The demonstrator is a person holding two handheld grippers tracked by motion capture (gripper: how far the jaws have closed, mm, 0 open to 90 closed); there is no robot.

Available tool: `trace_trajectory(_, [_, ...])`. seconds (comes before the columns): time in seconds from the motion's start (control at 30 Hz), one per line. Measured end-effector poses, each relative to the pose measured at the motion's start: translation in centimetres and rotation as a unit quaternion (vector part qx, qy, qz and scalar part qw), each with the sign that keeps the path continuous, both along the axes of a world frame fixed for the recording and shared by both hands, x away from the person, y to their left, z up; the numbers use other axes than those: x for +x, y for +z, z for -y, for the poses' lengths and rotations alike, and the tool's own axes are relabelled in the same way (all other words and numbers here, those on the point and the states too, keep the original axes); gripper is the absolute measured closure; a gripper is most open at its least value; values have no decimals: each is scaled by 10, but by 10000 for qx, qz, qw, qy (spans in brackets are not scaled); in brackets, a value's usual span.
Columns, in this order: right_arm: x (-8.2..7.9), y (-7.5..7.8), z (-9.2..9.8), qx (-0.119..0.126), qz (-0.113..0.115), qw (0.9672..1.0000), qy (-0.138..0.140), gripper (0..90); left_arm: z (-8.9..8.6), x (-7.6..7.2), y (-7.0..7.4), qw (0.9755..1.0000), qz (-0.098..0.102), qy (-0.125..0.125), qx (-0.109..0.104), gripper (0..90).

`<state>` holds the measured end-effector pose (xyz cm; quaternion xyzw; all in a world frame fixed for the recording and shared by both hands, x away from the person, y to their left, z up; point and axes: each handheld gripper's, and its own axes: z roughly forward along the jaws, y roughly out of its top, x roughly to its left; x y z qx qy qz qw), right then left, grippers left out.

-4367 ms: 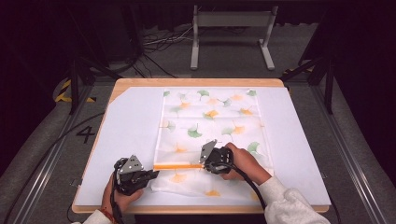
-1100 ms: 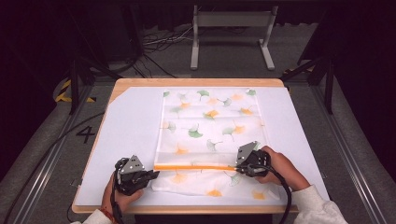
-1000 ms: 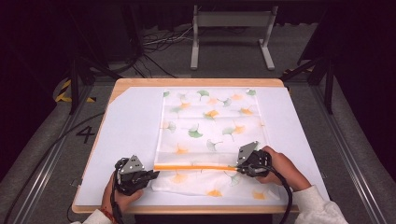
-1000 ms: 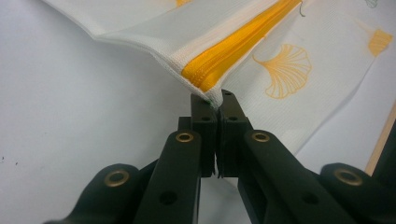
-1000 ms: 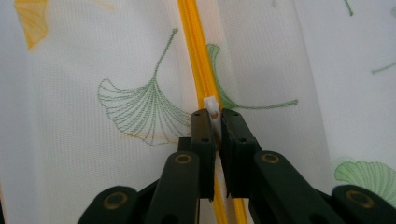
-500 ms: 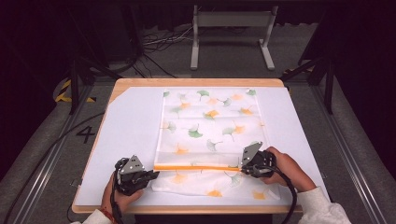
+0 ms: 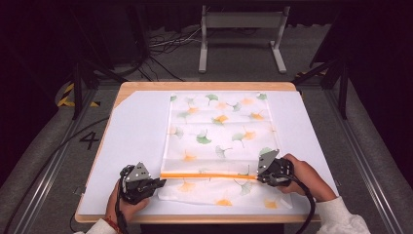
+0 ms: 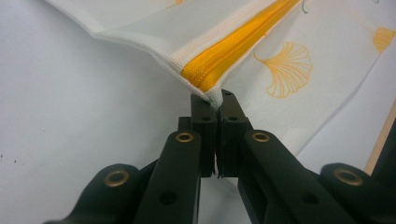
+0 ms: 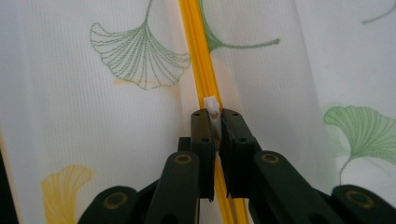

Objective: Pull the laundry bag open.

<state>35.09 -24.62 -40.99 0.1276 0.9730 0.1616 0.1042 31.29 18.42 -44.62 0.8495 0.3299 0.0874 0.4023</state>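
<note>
One white table [image 7: 131, 141], grey floor [image 7: 44, 151], dark room

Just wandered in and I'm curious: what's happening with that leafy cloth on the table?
A person works a zipper on a white mesh bag printed with ginkgo leaves. The left hand-held gripper pinches the bag's corner at the end of the orange zipper. The right hand-held gripper clamps the white zipper pull near the bag's right side.

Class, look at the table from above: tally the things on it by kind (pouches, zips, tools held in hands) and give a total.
White mesh pouch printed with green and orange ginkgo leaves: 1
Orange zip across the pouch: 1
Black two-jaw tools, left tool and right tool: 2
Total: 4
</note>
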Motion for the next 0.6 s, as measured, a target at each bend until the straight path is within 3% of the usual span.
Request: trace_trajectory(0.6, [-3, 5, 19, -218, -40, 9997, -52, 845, -2, 0, -1, 10000, 18, -22, 29, 875])
